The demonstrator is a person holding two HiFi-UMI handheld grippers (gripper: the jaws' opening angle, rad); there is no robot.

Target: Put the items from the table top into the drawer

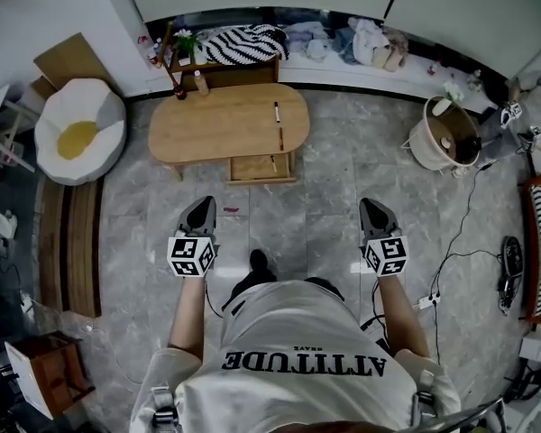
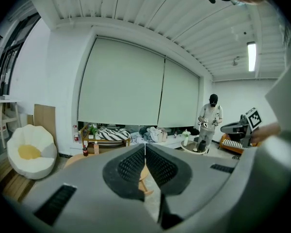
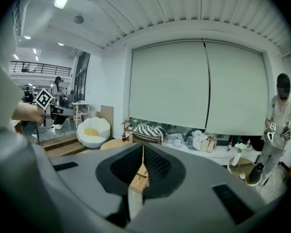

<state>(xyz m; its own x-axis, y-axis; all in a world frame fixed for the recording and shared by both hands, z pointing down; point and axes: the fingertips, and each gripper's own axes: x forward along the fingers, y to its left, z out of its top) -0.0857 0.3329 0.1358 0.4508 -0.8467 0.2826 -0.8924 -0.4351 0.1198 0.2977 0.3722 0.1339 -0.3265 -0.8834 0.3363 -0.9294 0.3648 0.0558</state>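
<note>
both hand-held grippers (image 1: 206,204) (image 1: 370,205) forward — jaws together

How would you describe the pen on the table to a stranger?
Find the oval wooden table ahead of the person, its drawer open. The pen lies on the top beyond the drawer, towards the right end. It is short and dark, unlike the upright bottles at the left end.

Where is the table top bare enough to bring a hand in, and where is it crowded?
The oval wooden table is bare across its left and middle, between the two bottles at its far left edge and the dark pen. The right side is busier: pen and thin brown stick lie behind the open wooden drawer.
</note>
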